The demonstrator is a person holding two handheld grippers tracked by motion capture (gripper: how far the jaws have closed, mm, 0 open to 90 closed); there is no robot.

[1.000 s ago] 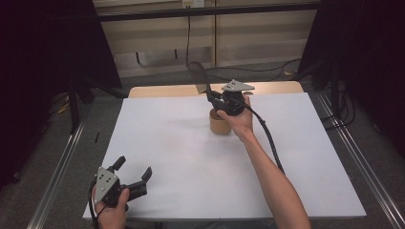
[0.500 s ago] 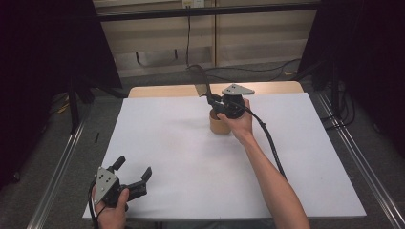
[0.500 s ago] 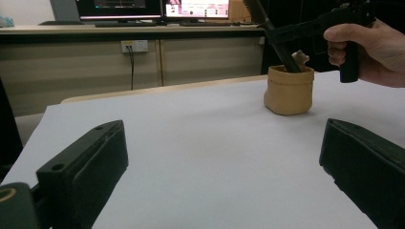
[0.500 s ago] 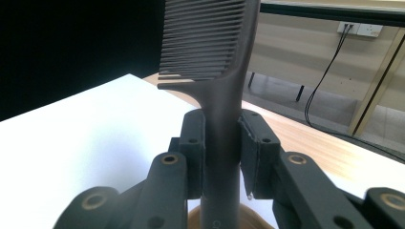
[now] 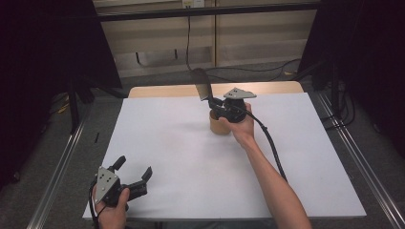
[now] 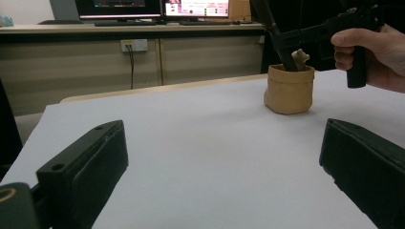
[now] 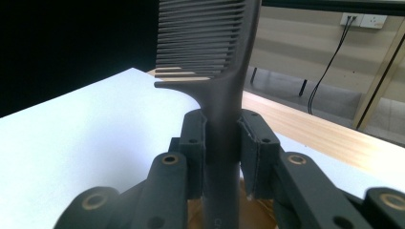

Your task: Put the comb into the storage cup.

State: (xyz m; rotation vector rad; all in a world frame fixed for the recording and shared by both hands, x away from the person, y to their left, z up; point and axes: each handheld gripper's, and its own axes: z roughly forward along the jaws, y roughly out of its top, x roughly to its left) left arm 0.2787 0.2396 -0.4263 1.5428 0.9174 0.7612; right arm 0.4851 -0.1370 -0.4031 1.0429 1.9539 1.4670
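Observation:
My right gripper (image 5: 216, 101) is shut on the handle of a dark wide-toothed comb (image 5: 202, 85), which slants up and back over a small tan pouch (image 5: 218, 126) at the table's far middle. In the right gripper view both pads press the comb (image 7: 215, 47) just below its teeth, at the right gripper (image 7: 222, 152). In the left gripper view the comb's handle end (image 6: 288, 59) dips into the tan pouch (image 6: 288, 90), beside a pale object (image 6: 301, 56) poking out of it. My left gripper (image 5: 133, 167) rests open at the near left corner, its jaws wide apart with nothing between them (image 6: 224, 160).
A white sheet (image 5: 172, 143) covers the table, with a strip of bare wood (image 5: 162, 90) at the back edge. Metal rails (image 5: 57, 176) run along both sides. The right gripper's cable (image 5: 272, 148) trails along the forearm. Monitors (image 6: 143, 7) stand on a counter beyond.

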